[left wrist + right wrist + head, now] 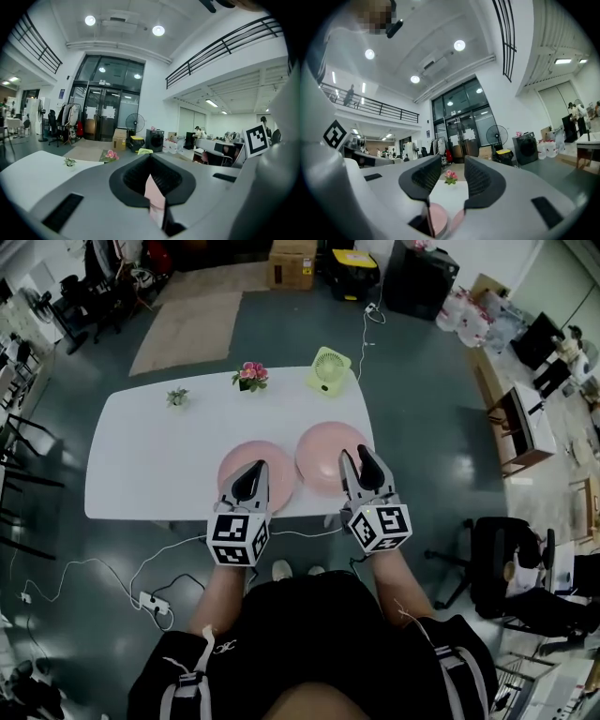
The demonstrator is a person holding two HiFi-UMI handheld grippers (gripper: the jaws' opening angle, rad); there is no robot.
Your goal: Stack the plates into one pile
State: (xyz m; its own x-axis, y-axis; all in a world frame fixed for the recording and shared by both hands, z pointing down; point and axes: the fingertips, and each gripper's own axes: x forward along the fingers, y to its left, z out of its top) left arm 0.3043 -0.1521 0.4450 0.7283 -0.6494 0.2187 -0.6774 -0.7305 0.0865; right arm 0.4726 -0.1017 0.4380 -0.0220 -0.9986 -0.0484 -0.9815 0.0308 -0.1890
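Observation:
Two pink plates lie side by side on the white table point(141, 465), near its front edge: the left plate point(246, 454) and the right plate point(319, 457). My left gripper point(251, 476) hovers over the near half of the left plate with its jaws together. In the left gripper view point(151, 161) a thin pink sliver point(154, 199) shows in the slit between them; whether they touch the plate I cannot tell. My right gripper point(361, 465) stands open over the near right part of the right plate. Nothing is between its fingers point(452, 176), and pink plate edges point(437, 219) show below.
At the table's far side stand a green desk fan point(328, 369), a pot of pink flowers point(250, 376) and a small plant point(177, 397). Cables and a power strip point(155, 604) lie on the floor at the left. An office chair point(497, 559) stands at the right.

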